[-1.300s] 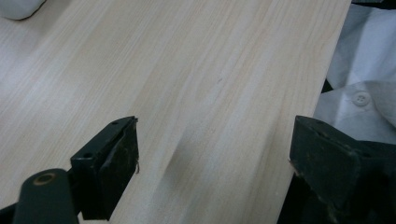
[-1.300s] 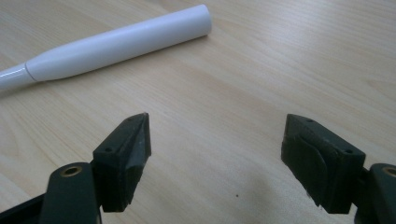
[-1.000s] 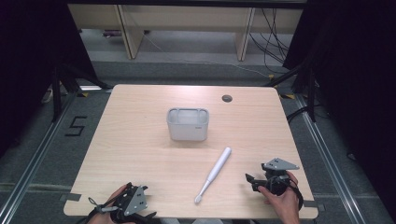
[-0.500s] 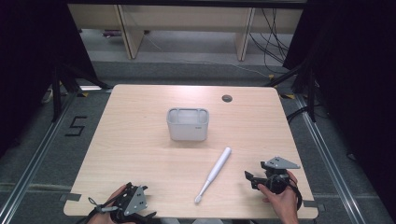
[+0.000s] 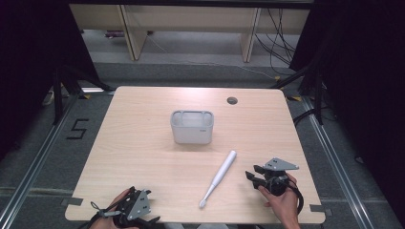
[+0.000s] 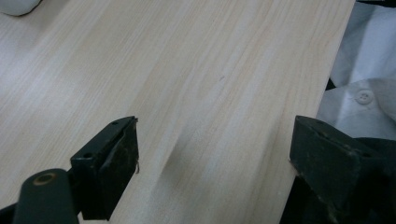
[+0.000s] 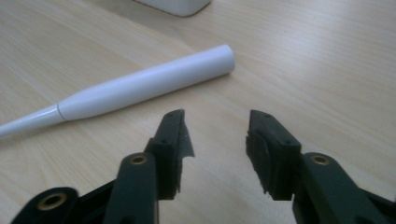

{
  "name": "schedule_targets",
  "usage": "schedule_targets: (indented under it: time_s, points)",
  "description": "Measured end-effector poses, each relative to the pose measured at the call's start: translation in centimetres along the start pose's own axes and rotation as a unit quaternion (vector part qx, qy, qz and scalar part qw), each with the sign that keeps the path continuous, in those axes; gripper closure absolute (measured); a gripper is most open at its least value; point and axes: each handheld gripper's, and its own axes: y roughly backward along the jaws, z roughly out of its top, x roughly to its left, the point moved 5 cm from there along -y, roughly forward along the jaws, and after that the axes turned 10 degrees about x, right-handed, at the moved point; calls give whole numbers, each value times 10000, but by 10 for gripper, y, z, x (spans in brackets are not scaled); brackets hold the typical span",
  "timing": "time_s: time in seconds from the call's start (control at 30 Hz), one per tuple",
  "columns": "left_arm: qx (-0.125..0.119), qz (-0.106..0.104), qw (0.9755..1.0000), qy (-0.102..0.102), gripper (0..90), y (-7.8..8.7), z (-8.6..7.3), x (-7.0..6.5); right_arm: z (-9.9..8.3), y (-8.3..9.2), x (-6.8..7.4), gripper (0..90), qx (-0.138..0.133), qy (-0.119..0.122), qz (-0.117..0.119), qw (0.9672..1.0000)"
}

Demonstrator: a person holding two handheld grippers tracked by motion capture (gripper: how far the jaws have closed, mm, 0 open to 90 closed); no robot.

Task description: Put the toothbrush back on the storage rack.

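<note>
Pale wood-grain tabletop point(image 5: 143, 143) sat on a grey floor between dark curtains, with a light wooden bench frame beyond its far edge. Near the table's middle stood a small grey plastic bin point(image 5: 192, 126) with rounded corners. Just near and right of it a white slim electric toothbrush point(image 5: 220, 176) lay flat, its thick handle end pointing far-right and its brush tip toward the near edge. The right gripper point(image 5: 250, 172) hovered low, just right of the toothbrush and apart from it; its jaws had just been closing, with a gap between them and nothing in it. The left gripper point(image 6: 212, 158) rested at the near-left edge, jaws wide apart over bare wood.
</note>
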Motion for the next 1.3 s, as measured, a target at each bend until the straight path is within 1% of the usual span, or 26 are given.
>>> schedule_targets:
  time_s: [0.03, 0.1, 0.13, 0.17, 0.2, 0.23, 0.27, 0.33, 0.37, 0.5, 0.53, 0.57, 0.67, 0.7, 0.73, 0.77, 0.8, 0.83, 0.87, 0.97, 1.0, 1.03, 1.13, 1.17, 1.27, 1.3]
  points:
    - [-6, -3, 10000, 2, 153, 0, 0, 0, 1, 0, 3, 610, 28, -114, 45, 9999]
    - [-4, 4, 10000, 7, 153, 0, 0, 0, 8, -3, 7, 702, -16, 20, 53, 10000]
    - [-4, 4, 10000, 7, 153, 0, 0, 0, 8, -3, 7, 702, -16, 20, 53, 10000]
    - [-17, 1, 10000, 13, 153, 0, 0, 0, 13, -6, 9, 768, -12, 167, 45, 9998]
    - [-17, 1, 10000, 13, 153, 0, 0, 0, 13, -6, 9, 768, -12, 167, 45, 9998]
    - [-8, -1, 10000, 8, 153, 0, 0, 0, 17, -10, 14, 807, -6, 152, 89, 9998]
    - [-8, -1, 10000, 8, 153, 0, 0, 0, 17, -10, 14, 807, -6, 152, 89, 9998]
    - [-9, 2, 10000, 13, 153, 0, 0, 0, 21, -15, 12, 837, 21, 378, 82, 9993]
    - [-17, -1, 10000, 11, 153, 0, 0, 0, 24, -19, 13, 863, 51, 439, 73, 9990]
    - [-16, 5, 10000, 20, 153, -1, 0, 0, 29, -23, 13, 865, 46, 530, 52, 9986]
    - [-22, 2, 10000, 24, 153, 0, 0, 0, 31, -24, 14, 876, 13, 440, 11, 9990]
    - [-21, -3, 10000, 18, 153, 0, 0, 0, 34, -27, 13, 892, 22, 438, 80, 9990]
    - [-17, 1, 10000, 11, 153, 0, 0, 0, 37, -31, 13, 898, 23, 429, 94, 9990]
    - [-28, 2, 10000, 27, 153, 0, 0, 0, 40, -34, 13, 900, 35, 452, 51, 9990]
    - [-28, 2, 10000, 27, 153, 0, 0, 0, 42, -35, 12, 900, 31, 550, 51, 9985]
    - [-27, -9, 10000, 45, 153, 0, 0, 0, 42, -35, 12, 900, 31, 550, 51, 9985]
    - [-21, -8, 10000, 19, 153, 0, 0, 0, 44, -37, 14, 900, 41, 458, 83, 9989]
    - [-17, -1, 10000, 9, 153, -1, 0, 0, 47, -38, 13, 900, 4, 633, 64, 9980]
    - [-13, 1, 10000, 12, 153, -1, 0, 0, 49, -40, 15, 900, 15, 607, 65, 9981]
    - [-18, -7, 10000, 12, 153, 0, 0, 0, 57, -48, 16, 900, 1, 762, 64, 9971]
    - [-18, -7, 10000, 12, 153, 0, 0, 0, 57, -48, 16, 900, 1, 762, 64, 9971]
    - [-16, 1, 10000, 12, 153, 0, 0, 0, 59, -53, 15, 900, 66, 805, 53, 9967]
    - [-18, -7, 10000, 18, 154, 0, 0, 0, 62, -57, 15, 900, 102, 773, 42, 9969]
    - [-14, -10, 10000, 3, 153, 0, 0, 0, 64, -60, 14, 900, 184, 830, 38, 9964]
    - [-14, -8, 10000, 1, 154, -1, 0, 0, 67, -64, 14, 900, 170, 786, 27, 9968]
    - [-13, -11, 10000, -1, 153, 0, 0, 0, 69, -67, 11, 900, 226, 863, 25, 9960]
